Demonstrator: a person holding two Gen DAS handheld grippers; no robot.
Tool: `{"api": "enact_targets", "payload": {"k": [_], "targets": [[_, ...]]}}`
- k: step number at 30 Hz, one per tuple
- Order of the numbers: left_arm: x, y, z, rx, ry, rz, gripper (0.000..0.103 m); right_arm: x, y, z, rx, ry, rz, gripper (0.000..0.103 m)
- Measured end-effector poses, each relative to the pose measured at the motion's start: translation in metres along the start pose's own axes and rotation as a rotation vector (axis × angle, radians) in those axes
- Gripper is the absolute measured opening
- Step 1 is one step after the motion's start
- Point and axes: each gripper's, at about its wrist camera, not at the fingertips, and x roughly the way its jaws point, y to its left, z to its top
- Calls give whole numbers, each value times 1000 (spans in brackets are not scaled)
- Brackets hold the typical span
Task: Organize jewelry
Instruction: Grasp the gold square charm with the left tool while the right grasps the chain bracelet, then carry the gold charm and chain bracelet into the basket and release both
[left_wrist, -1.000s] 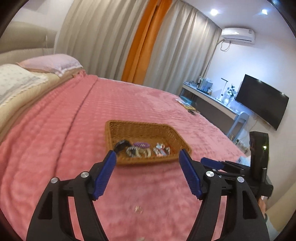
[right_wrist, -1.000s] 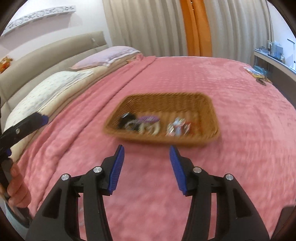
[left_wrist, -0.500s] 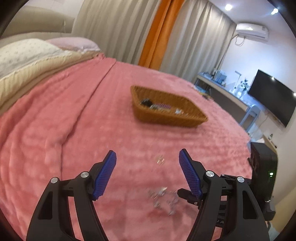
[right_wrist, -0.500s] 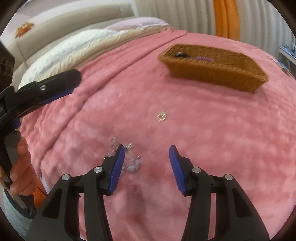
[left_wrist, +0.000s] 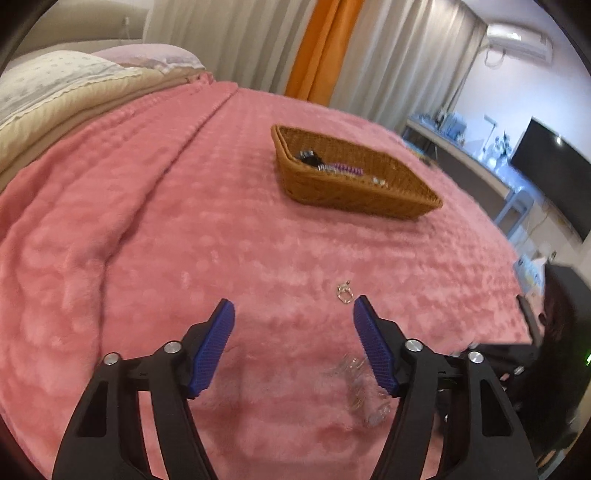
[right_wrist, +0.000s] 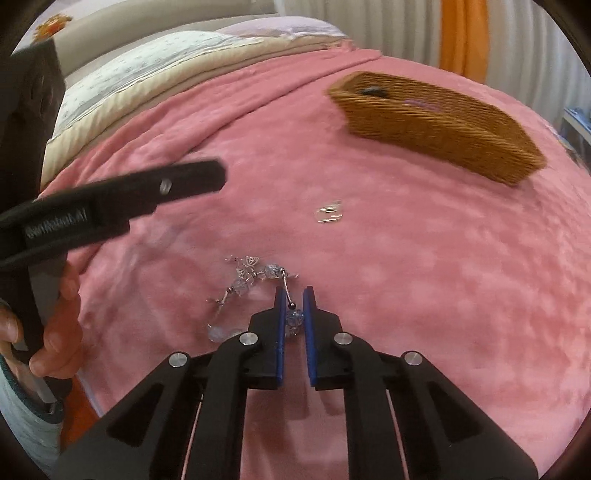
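A tangle of silver chain with clear blue beads (right_wrist: 255, 275) lies on the pink blanket (right_wrist: 424, 277). My right gripper (right_wrist: 294, 291) is shut on one of its beads, low over the blanket. The same piece shows blurred (left_wrist: 360, 384) by the right finger of my left gripper (left_wrist: 293, 304). That gripper's jaws are closing with nothing between them. A small silver piece (left_wrist: 344, 293) (right_wrist: 328, 214) lies just ahead of that finger's tip. Farther back stands the wicker basket (left_wrist: 351, 194) (right_wrist: 436, 125), holding a black item, a purple band and other small pieces.
The left gripper's black finger (right_wrist: 147, 192) and the hand (right_wrist: 55, 314) holding it cross the left of the right wrist view. Pillows (left_wrist: 55, 85) lie at the bed's head. Curtains, a desk and a wall screen (left_wrist: 554, 181) stand beyond the bed.
Both grippers have dropped toward the blanket, so the basket now sits farther back. The right jaws have shut on a bead. The left jaws have narrowed a little.
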Motion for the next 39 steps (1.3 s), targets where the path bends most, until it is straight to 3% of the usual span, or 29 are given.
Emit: {"api": "enact_targets", "payload": {"k": [7,9,14,18,21,22,24,26,33,39], "targets": [[46,-21,8,55,134,-55,47,-3,-77,5,164,6,-78,7],[59,-29,10,82,164,-55,39,-6,-93,7,199,-2,-102,8],[87,-48,14,160,199,-3,38,-15,-128,3,274,-30,-176,8],[94,-55,16,185,192,13,35,-16,-131,-4,261,-26,-157,8],[94,-62,12,224,191,9,16,-17,-123,-6,231,-26,-96,9],[93,-64,11,234,190,11,15,-16,-121,-6,230,-24,-79,10],[91,-66,9,247,179,18,15,-18,-121,-9,228,-24,-57,24],[87,-64,8,238,166,2,15,-23,-120,-9,215,-50,-91,60],[77,-50,7,158,127,-63,15,-6,-120,-1,210,9,-79,61],[77,-50,5,159,124,-94,15,5,-99,7,124,19,-97,63]]}}
